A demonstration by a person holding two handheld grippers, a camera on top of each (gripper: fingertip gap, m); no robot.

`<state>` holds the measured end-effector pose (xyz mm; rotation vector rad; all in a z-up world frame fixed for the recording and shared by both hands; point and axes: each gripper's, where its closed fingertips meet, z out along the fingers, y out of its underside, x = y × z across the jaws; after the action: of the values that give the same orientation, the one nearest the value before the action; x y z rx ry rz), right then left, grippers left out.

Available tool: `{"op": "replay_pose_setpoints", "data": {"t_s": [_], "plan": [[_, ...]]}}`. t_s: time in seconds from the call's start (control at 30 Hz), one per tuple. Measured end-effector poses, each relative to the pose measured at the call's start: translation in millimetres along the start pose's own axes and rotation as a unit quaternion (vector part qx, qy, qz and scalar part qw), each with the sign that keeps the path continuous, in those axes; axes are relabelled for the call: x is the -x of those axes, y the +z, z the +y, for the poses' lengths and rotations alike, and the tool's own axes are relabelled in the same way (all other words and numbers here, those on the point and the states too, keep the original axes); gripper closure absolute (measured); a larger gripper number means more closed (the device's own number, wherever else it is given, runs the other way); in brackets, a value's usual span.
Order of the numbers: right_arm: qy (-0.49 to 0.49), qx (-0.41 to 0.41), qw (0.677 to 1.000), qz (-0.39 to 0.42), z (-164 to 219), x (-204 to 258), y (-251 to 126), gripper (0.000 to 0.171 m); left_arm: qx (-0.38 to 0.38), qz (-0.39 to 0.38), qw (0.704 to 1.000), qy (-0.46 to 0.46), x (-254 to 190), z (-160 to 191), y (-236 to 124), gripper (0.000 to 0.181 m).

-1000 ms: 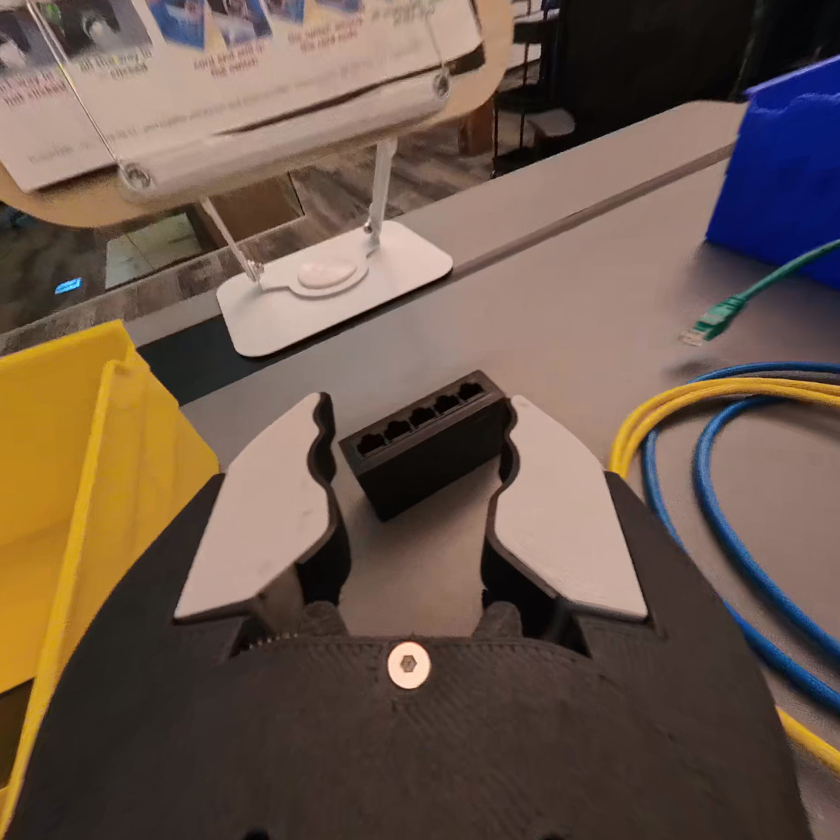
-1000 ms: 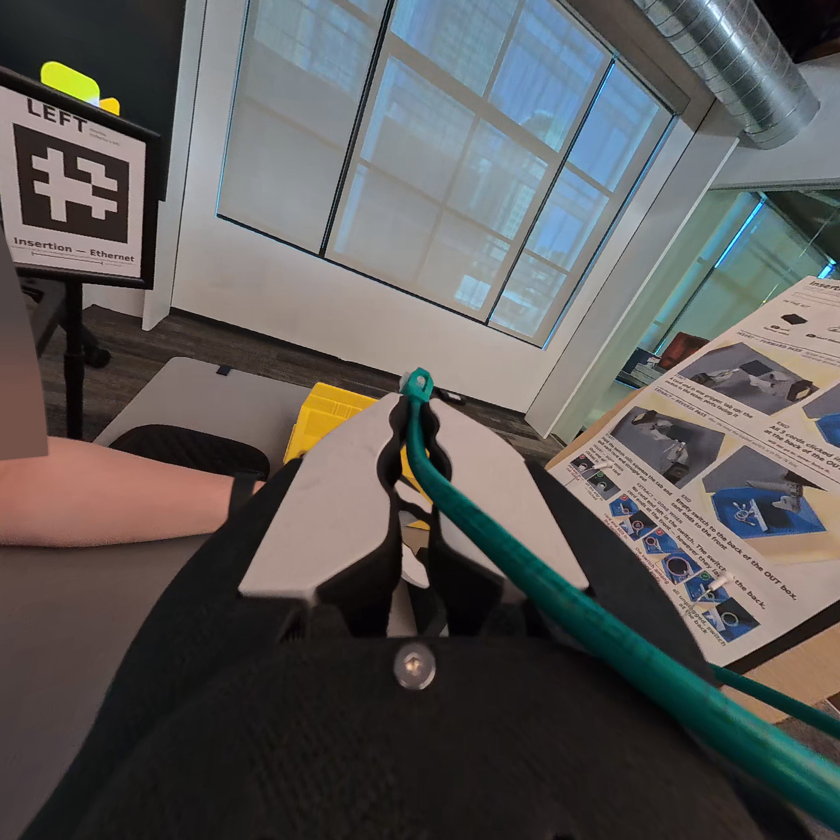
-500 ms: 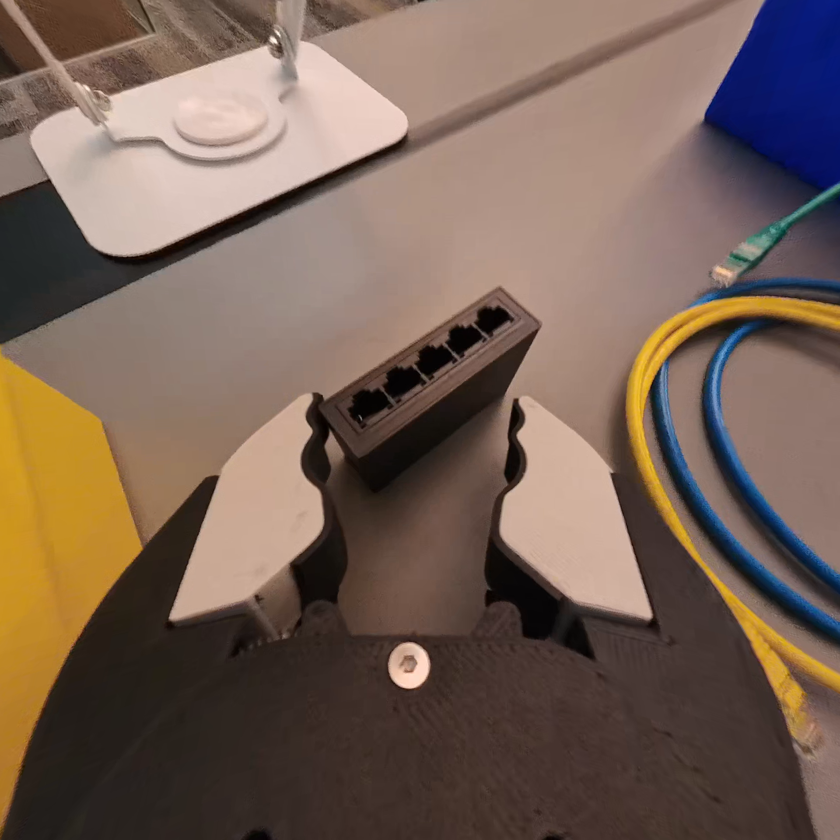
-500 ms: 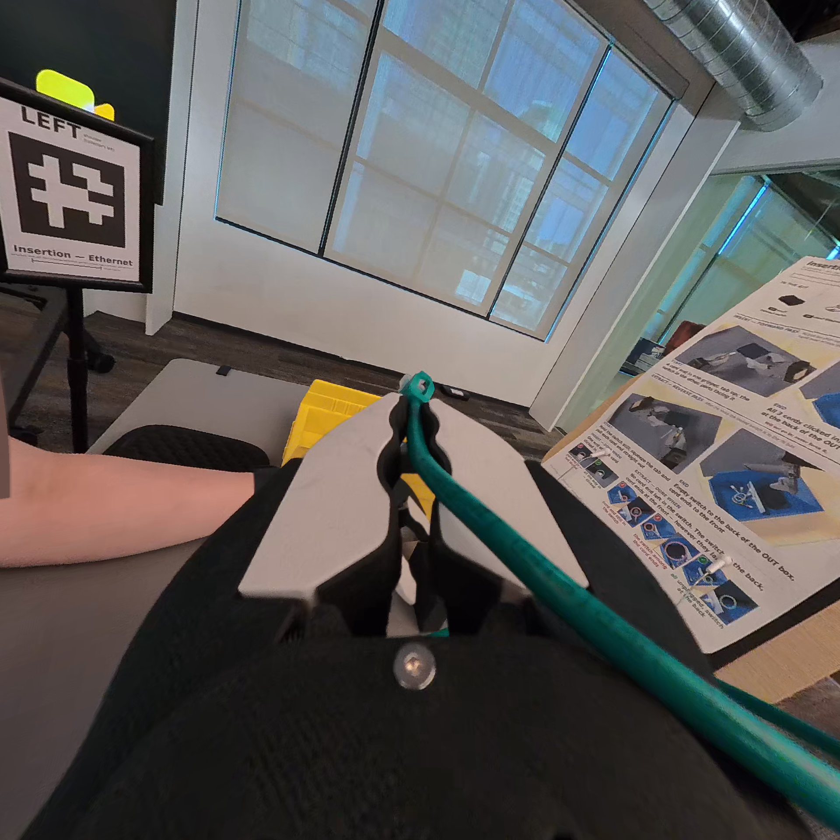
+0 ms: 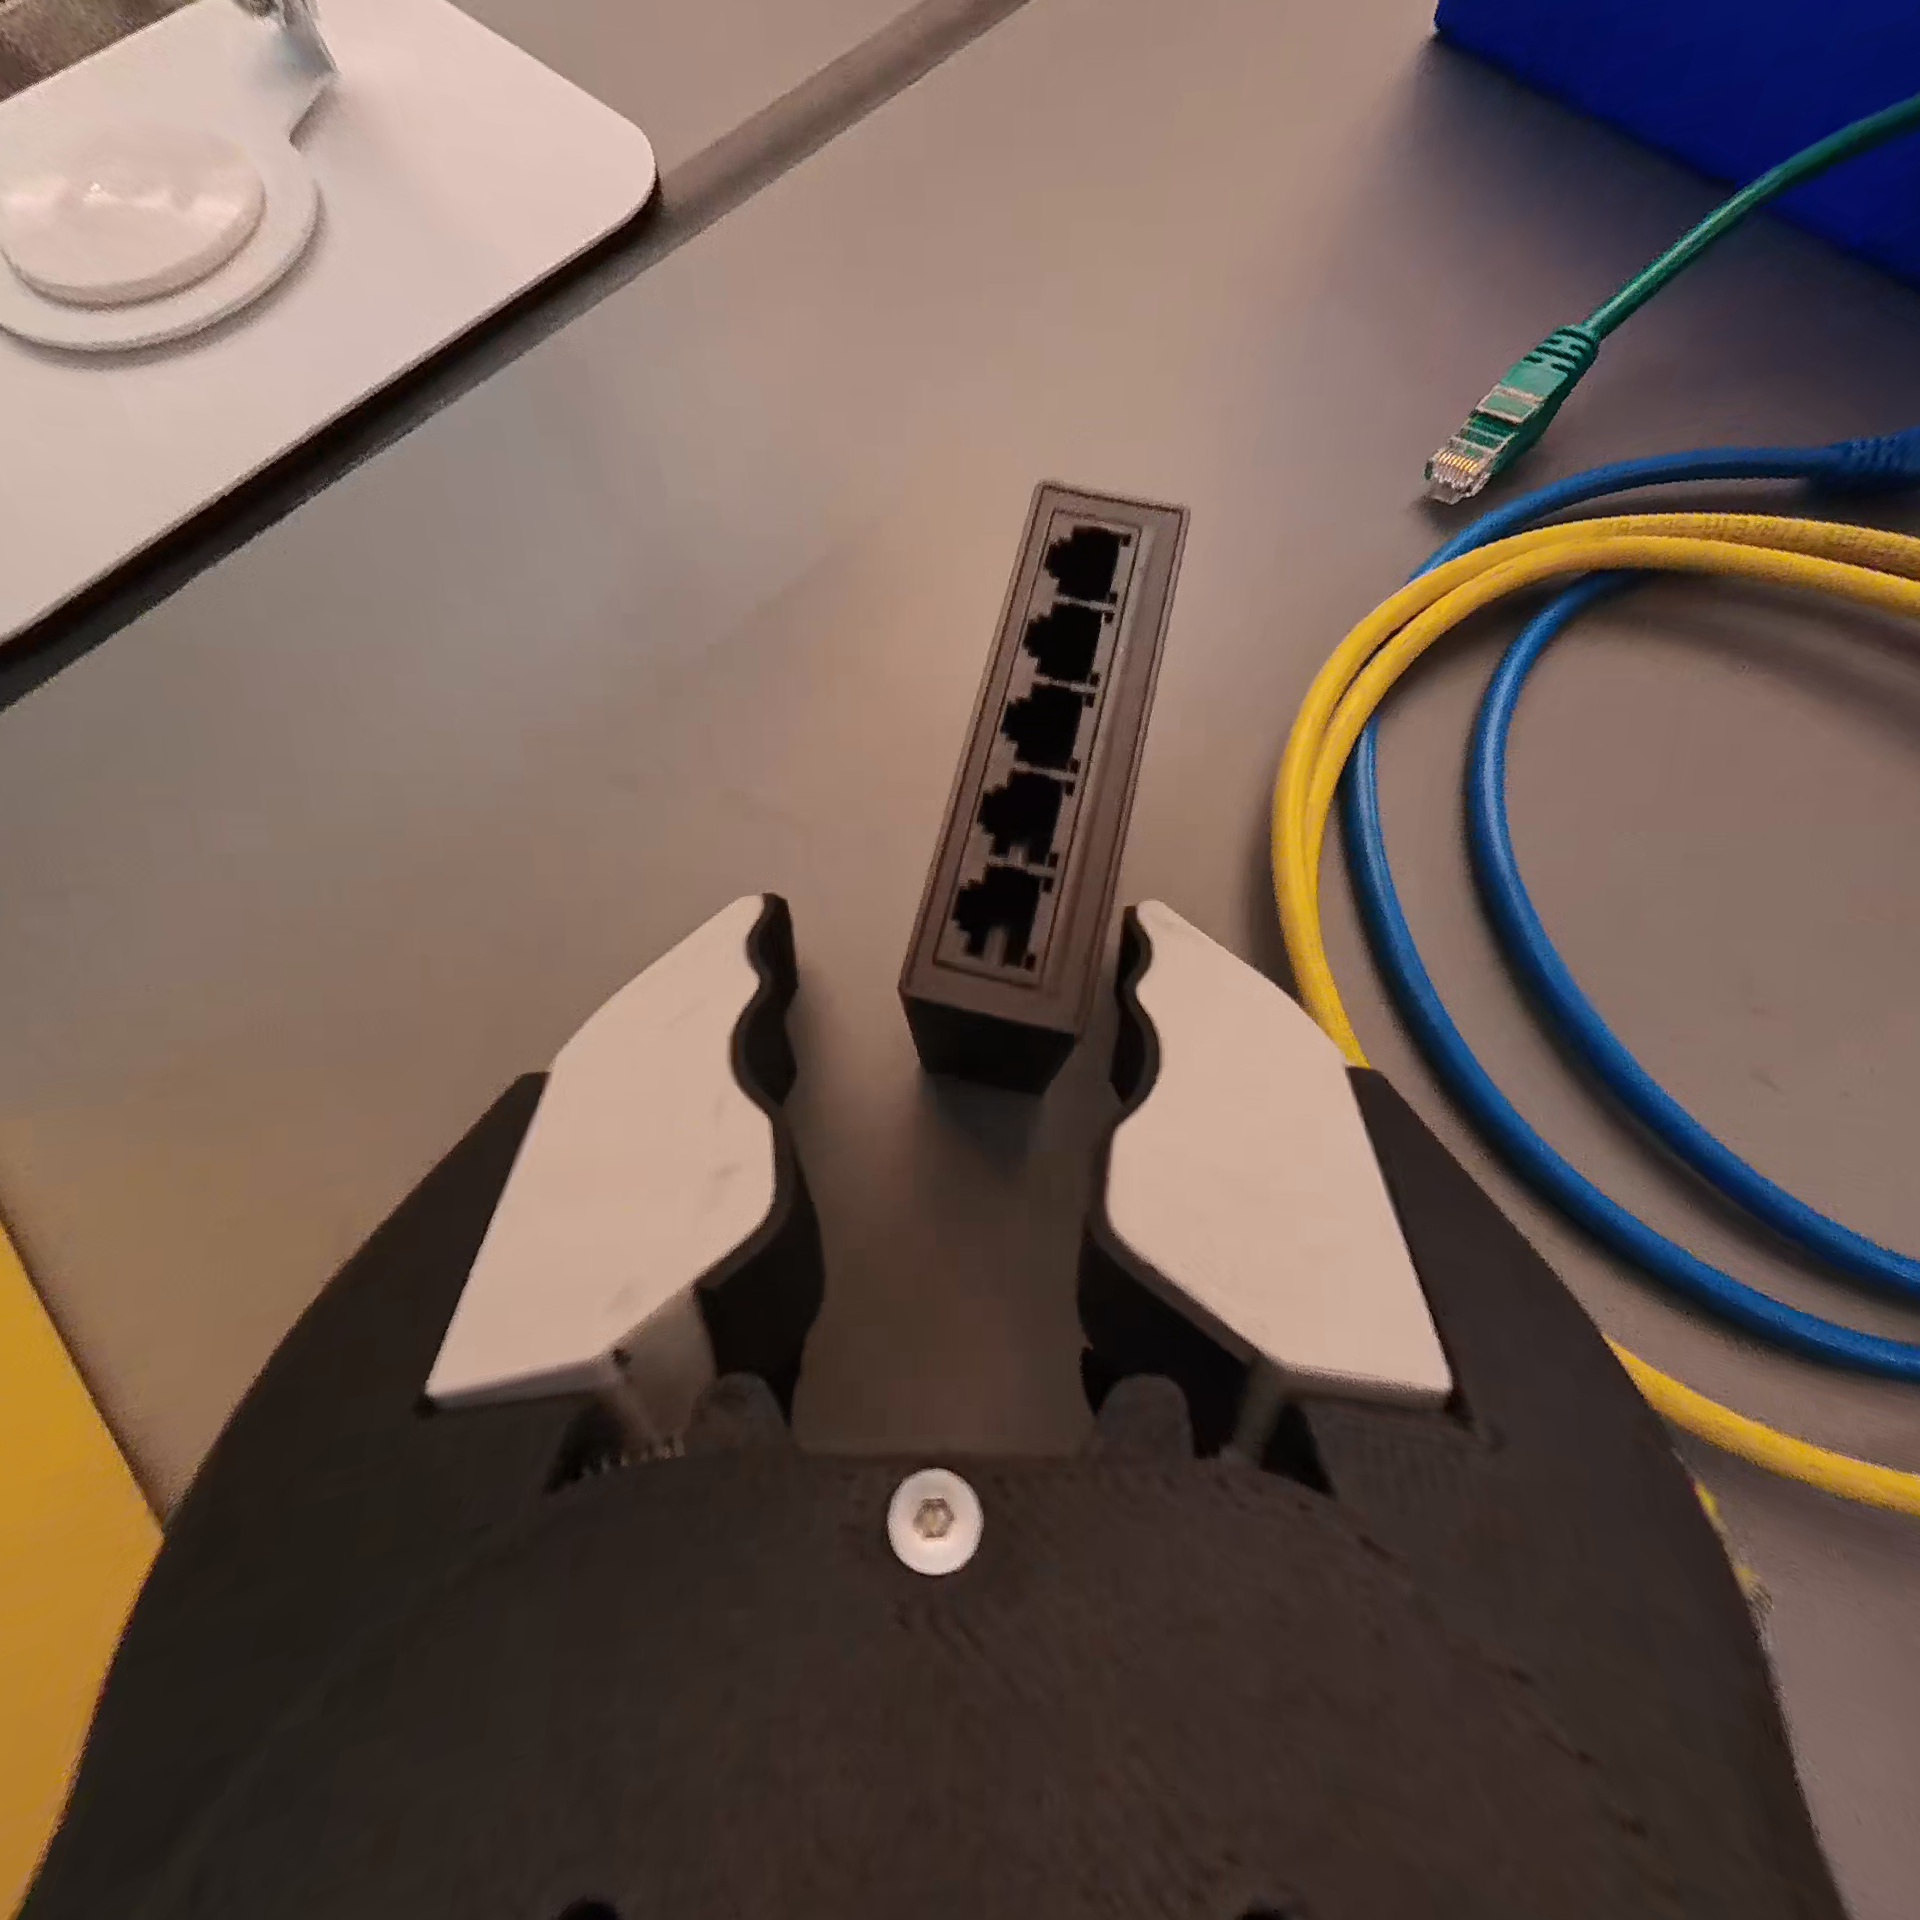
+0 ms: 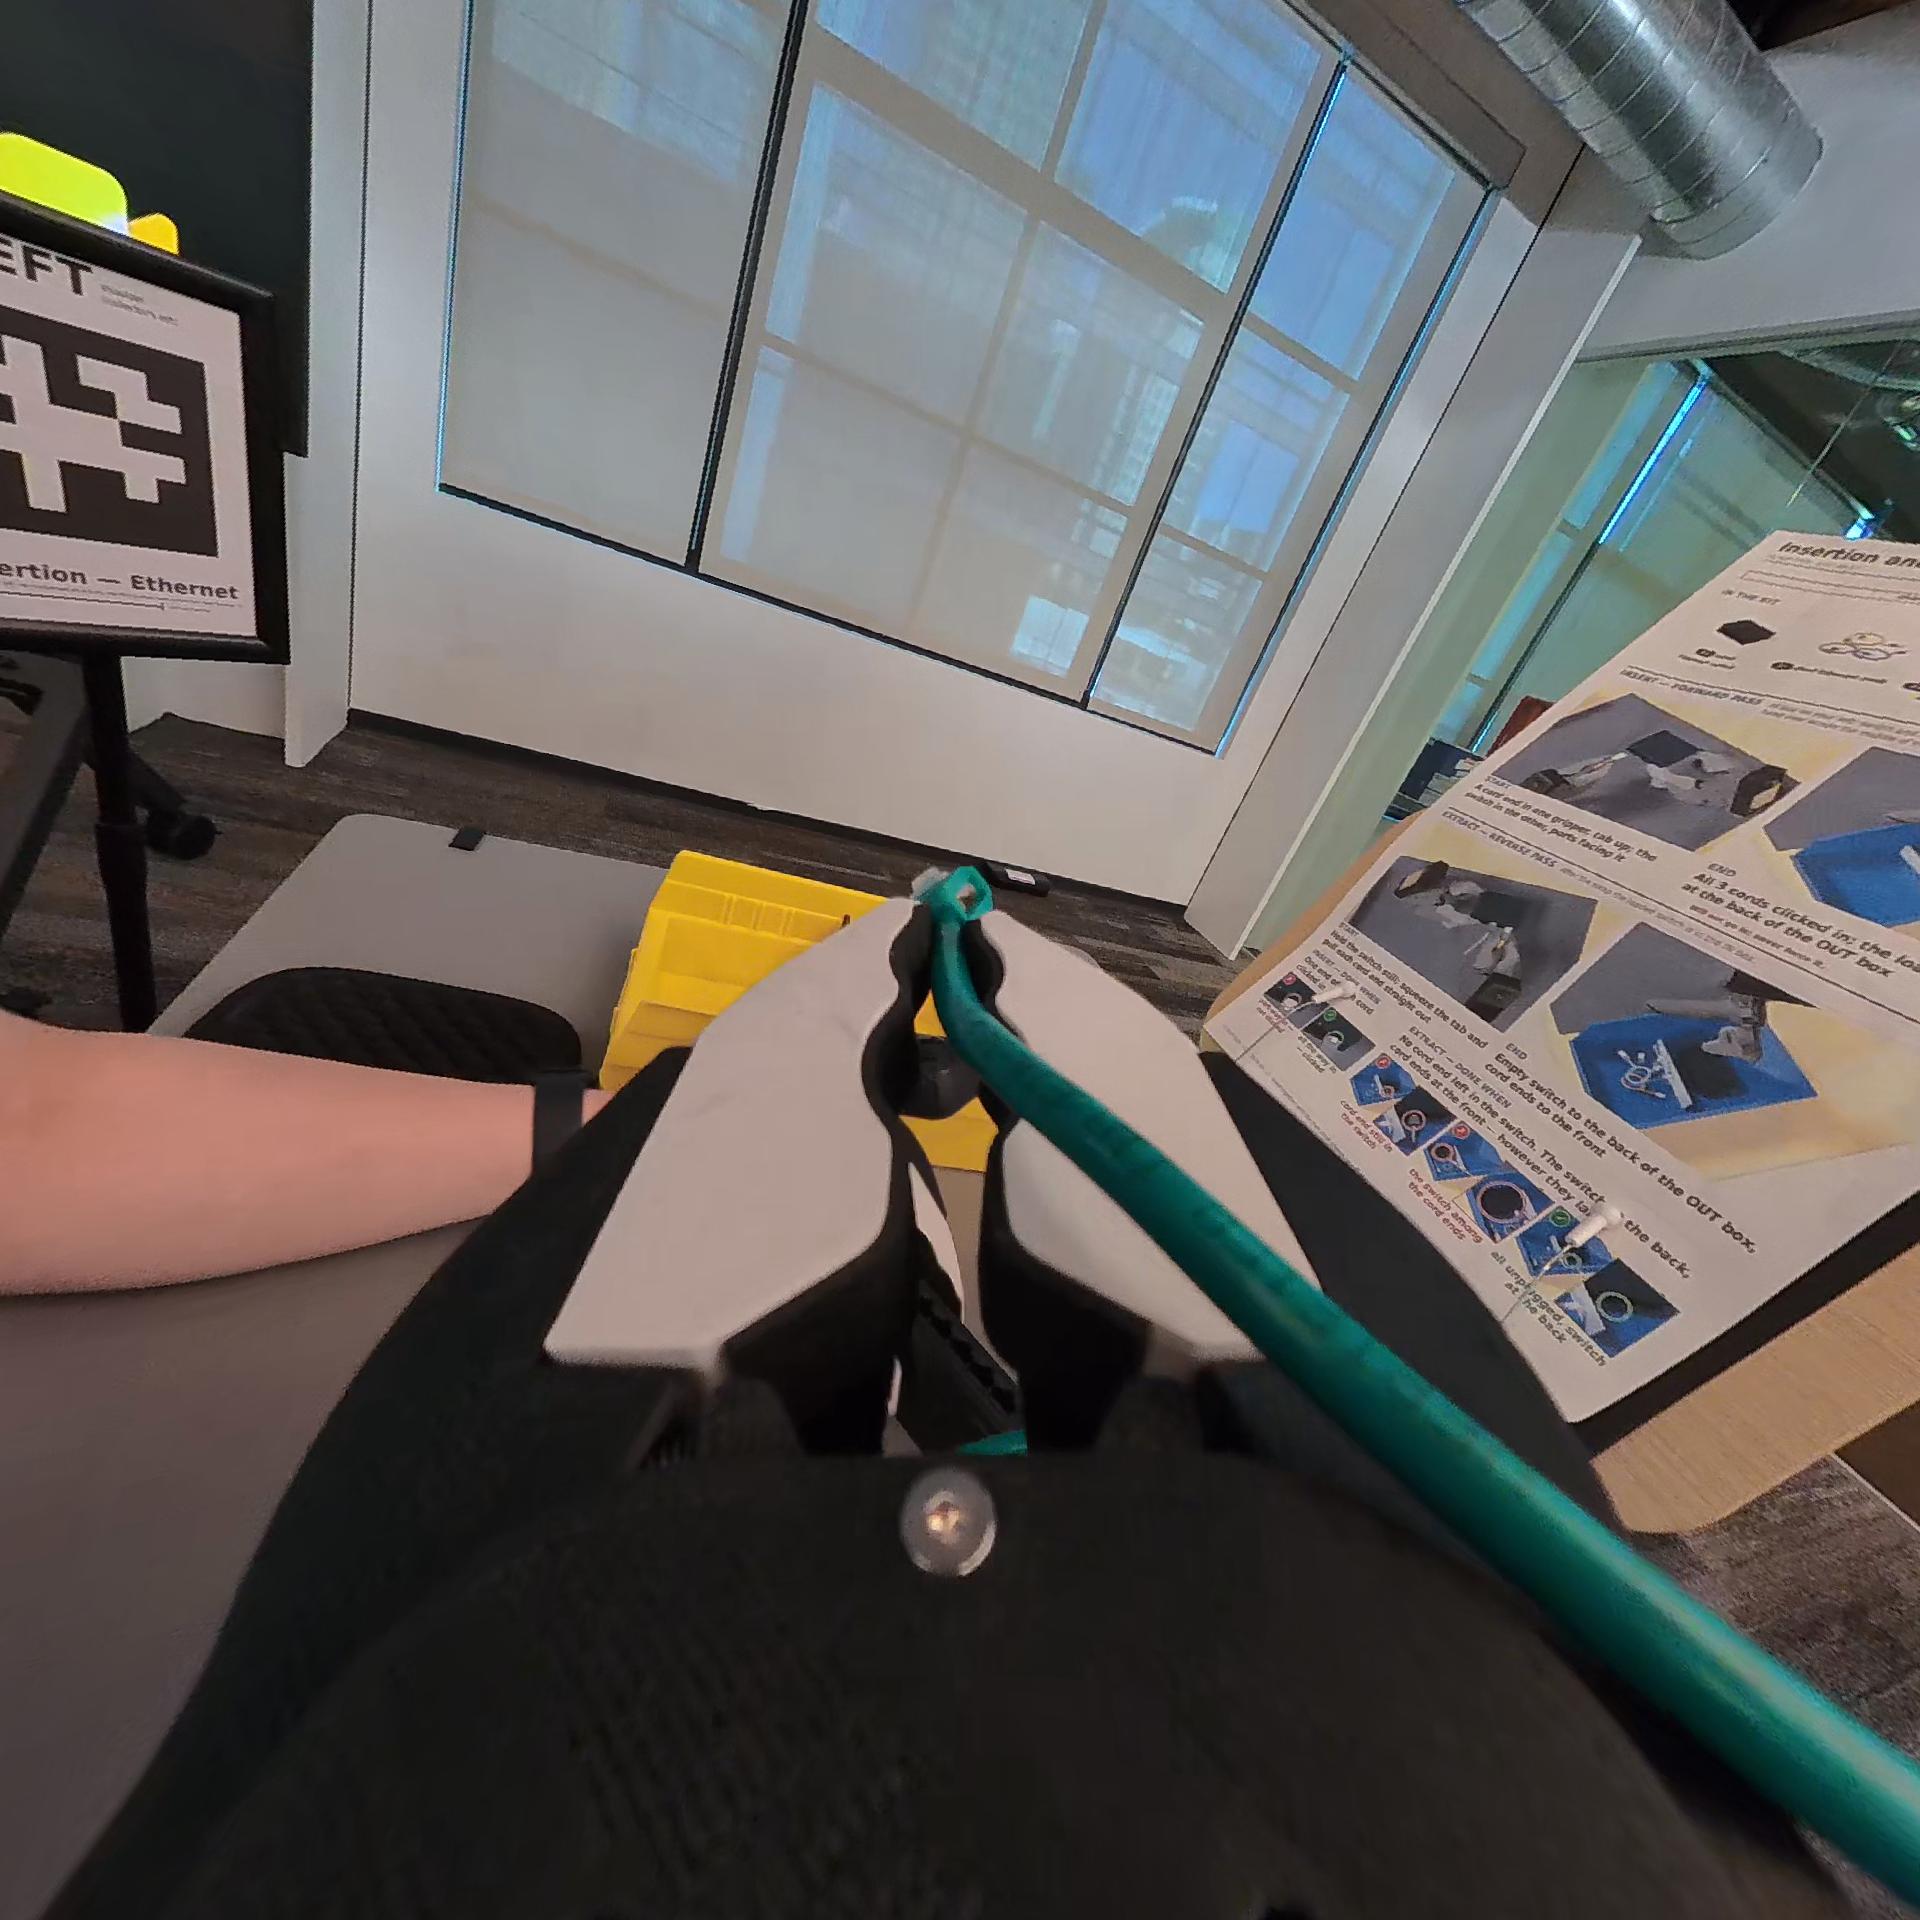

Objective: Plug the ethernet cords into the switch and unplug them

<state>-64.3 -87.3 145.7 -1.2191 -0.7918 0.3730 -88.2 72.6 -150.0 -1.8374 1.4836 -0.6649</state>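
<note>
The black switch (image 5: 1049,769) stands on the grey table (image 5: 520,831) with its row of empty ports facing up. My left gripper (image 5: 951,925) is open, and the switch's near end sits between its fingertips, closer to the right finger (image 5: 1226,1143). My right gripper (image 6: 940,914) is shut on the green ethernet cord (image 6: 1351,1382), held up in the air, with the plug end (image 6: 961,894) poking out past the tips. The cord's other green plug (image 5: 1507,416) lies loose on the table, right of the switch.
Coiled blue (image 5: 1558,935) and yellow (image 5: 1320,727) cords lie right of the switch. A blue bin (image 5: 1714,104) is at the far right, a white stand base (image 5: 260,260) far left, a yellow bin (image 6: 727,966) at left. A person's arm (image 6: 260,1143) rests on the table beside an instruction sheet (image 6: 1610,987). Spacing between my two grippers at the tips: around 35 cm. The white stand base (image 5: 260,260) is about 25 cm from my left fingertips and 50 cm from my right.
My left gripper has swung round and come lower, so the switch now runs lengthwise away from it with its near end between the fingers. My right gripper has barely moved.
</note>
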Motion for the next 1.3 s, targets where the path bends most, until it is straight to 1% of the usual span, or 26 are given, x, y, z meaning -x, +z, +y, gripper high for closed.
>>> {"op": "replay_pose_setpoints", "data": {"t_s": [0.07,0.1,0.17,0.23,0.27,0.3,0.33,0.37,0.43,0.53,0.67,0.77,0.87,0.97,1.03,1.1,1.17,1.3], "plan": [[-0.001,0.006,1.0,0.003,1.8,-1.3,-0.2,0.165,0.007,0.003,1.0,0.019,-0.5,-1.1,4.7,0.142],[0.0,0.01,1.0,0.004,3.5,-1.8,-0.2,0.165,0.012,-0.003,0.999,0.029,0.1,-1.0,6.7,0.146],[0.002,0.023,1.0,0.006,8.5,-3.9,0.3,0.165,0.014,0.001,0.999,0.044,-2.3,-2.2,8.9,0.149],[0.007,0.036,0.999,0.006,14.7,-6.0,1.6,0.164,0.018,0.001,0.999,0.035,-0.6,-2.2,10.5,0.147],[0.009,0.039,0.999,0.003,17.3,-6.3,2.2,0.164,0.023,0.0,0.999,0.028,1.2,-1.7,11.9,0.136],[0.01,0.04,0.999,0.005,18.8,-7.6,2.6,0.164,0.028,0.009,0.999,0.022,0.5,-1.1,13.5,0.128],[0.012,0.04,0.999,0.004,20.2,-8.1,3.1,0.164,0.03,0.024,0.999,0.021,-2.7,-1.3,14.6,0.134],[0.015,0.042,0.999,0.002,21.9,-8.4,3.5,0.165,0.029,0.031,0.999,0.022,-4.0,-2.7,15.4,0.15],[0.017,0.048,0.999,0.004,25.9,-10.2,3.9,0.164,0.025,0.013,0.999,0.027,-0.8,-5.5,16.7,0.151],[0.014,0.052,0.999,0.006,30.3,-12.3,4.1,0.164,0.01,-0.043,0.997,0.067,8.0,-11.0,14.9,0.152],[-0.008,0.056,0.998,0.013,33.2,-13.8,3.5,0.165,0.021,-0.075,0.992,0.101,11.3,-11.3,10.4,0.151],[-0.025,0.066,0.997,0.025,34.8,-16.5,2.2,0.165,-0.014,-0.104,0.988,0.112,13.6,-31.1,-7.5,0.153],[-0.047,0.082,0.994,0.055,34.3,-23.3,-1.0,0.165,-0.062,-0.187,0.965,0.172,19.1,-71.3,-48.0,0.153],[-0.121,0.106,0.983,0.092,31.0,-25.3,-2.9,0.165,-0.099,-0.275,0.917,0.272,6.6,-113.8,-95.9,0.153],[-0.171,0.118,0.973,0.101,27.5,-19.7,-0.9,0.165,-0.118,-0.309,0.88,0.34,-11.6,-134.8,-118.9,0.153],[-0.213,0.126,0.964,0.096,26.0,-11.1,2.4,0.164,-0.117,-0.333,0.857,0.376,-23.1,-145.8,-133.3,0.153],[-0.244,0.139,0.955,0.094,27.7,-5.8,5.0,0.165,-0.109,-0.344,0.846,0.393,-29.3,-149.8,-141.5,0.153],[-0.267,0.161,0.945,0.096,34.7,-3.5,9.0,0.165,-0.091,-0.376,0.823,0.416,-31.9,-152.2,-156.1,0.153]]}}
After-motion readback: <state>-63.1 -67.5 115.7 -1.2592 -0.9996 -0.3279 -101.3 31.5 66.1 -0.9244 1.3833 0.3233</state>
